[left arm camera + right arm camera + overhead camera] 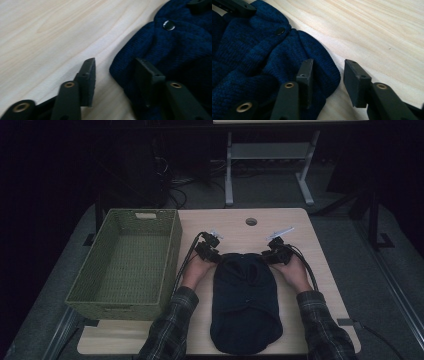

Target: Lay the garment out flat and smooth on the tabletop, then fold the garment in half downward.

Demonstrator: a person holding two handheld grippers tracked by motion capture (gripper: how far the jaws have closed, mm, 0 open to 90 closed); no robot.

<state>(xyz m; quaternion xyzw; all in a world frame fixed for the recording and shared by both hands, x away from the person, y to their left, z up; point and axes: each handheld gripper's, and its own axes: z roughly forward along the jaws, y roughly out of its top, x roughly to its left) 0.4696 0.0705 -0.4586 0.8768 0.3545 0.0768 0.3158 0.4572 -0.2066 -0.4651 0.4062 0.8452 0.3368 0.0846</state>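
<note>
both claws, left claw (212, 251) and right claw (274, 253), straddle the folded navy garment's (245, 302) far corners, jaws apart; next, judged: pinch each corner.

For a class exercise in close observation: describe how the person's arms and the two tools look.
Both forearms wear dark plaid sleeves. The left tool and right tool are black, each with a black cable trailing back and a grey plate on top. Up close, the jaws are flat black blocks on arms with brass-coloured rivets.
</note>
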